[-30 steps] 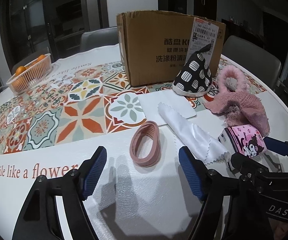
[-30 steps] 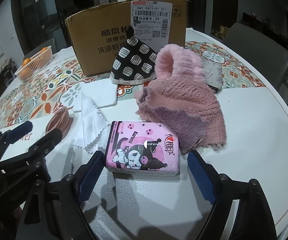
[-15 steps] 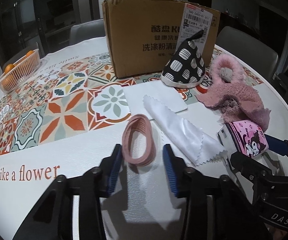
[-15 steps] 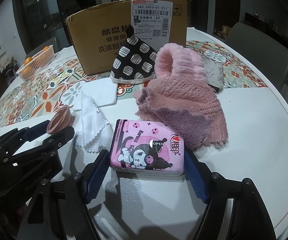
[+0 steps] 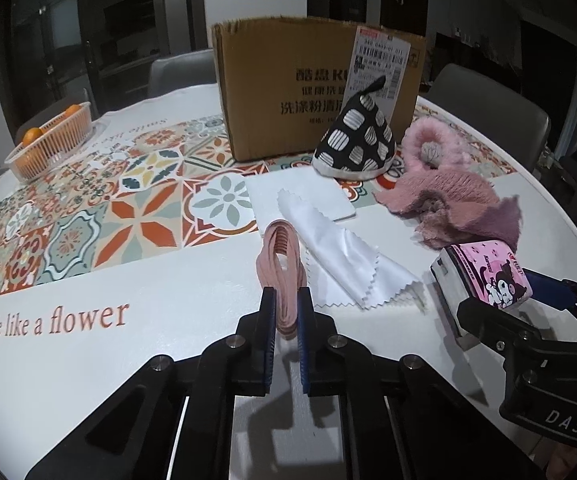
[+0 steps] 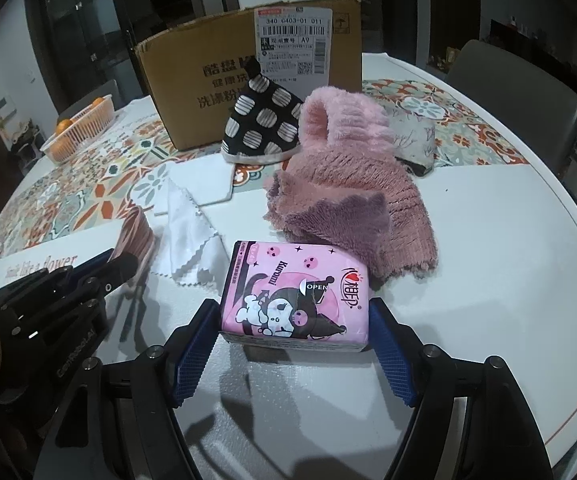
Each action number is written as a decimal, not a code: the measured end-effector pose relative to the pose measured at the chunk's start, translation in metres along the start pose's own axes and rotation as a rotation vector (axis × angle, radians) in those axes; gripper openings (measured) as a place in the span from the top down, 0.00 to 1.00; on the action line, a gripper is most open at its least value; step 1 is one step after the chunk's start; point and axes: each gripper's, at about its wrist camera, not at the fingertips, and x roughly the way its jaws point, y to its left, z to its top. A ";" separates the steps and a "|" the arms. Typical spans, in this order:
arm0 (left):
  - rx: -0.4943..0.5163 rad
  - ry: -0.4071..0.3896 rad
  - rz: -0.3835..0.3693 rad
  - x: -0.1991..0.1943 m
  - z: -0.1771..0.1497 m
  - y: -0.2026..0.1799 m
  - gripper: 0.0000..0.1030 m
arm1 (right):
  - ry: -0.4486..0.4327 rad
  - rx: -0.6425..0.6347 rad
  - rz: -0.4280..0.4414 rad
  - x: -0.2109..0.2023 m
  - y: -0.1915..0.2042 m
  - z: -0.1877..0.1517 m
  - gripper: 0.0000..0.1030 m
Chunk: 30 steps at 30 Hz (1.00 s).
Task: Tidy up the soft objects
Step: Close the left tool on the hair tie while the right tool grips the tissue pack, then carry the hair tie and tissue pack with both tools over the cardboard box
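Observation:
My left gripper (image 5: 287,308) is shut on the near end of a pink ribbed headband (image 5: 278,264), squeezed flat between the blue pads; it also shows in the right wrist view (image 6: 138,236). My right gripper (image 6: 294,328) is shut on a pink Kuromi tissue pack (image 6: 294,292), a pad on each side; the pack also shows in the left wrist view (image 5: 484,272). A white pinked-edge cloth (image 5: 344,260) lies between the two. A pink fluffy hat (image 6: 352,196) and a black spotted cone hat (image 6: 264,124) lie beyond.
A brown cardboard box (image 5: 312,88) stands at the back of the round table (image 6: 508,260). A folded white cloth (image 5: 300,196) lies before it. An orange basket of fruit (image 5: 52,140) stands at the far left. A grey pouch (image 6: 412,136) lies behind the pink hat. Chairs ring the table.
My left gripper moved forward and closed from wide open onto the headband, squeezing it flat. My right gripper closed its pads onto the sides of the tissue pack.

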 end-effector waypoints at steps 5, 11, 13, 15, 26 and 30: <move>-0.016 -0.033 0.014 -0.021 0.001 -0.003 0.89 | -0.030 -0.006 0.013 -0.013 -0.001 0.000 0.27; -0.031 -0.076 0.023 -0.043 0.011 -0.006 0.89 | -0.078 -0.004 0.019 -0.031 -0.004 0.006 0.27; -0.041 -0.094 0.022 -0.051 0.016 -0.006 0.89 | -0.097 -0.004 0.021 -0.036 -0.004 0.010 0.27; -0.044 -0.108 0.025 -0.056 0.022 -0.006 0.89 | -0.120 -0.004 0.024 -0.042 -0.005 0.015 0.27; -0.057 -0.194 0.024 -0.074 0.058 -0.007 0.89 | -0.255 -0.037 0.037 -0.067 -0.002 0.050 0.27; -0.057 -0.233 0.025 -0.079 0.073 -0.007 0.89 | -0.301 -0.033 0.044 -0.071 -0.002 0.066 0.27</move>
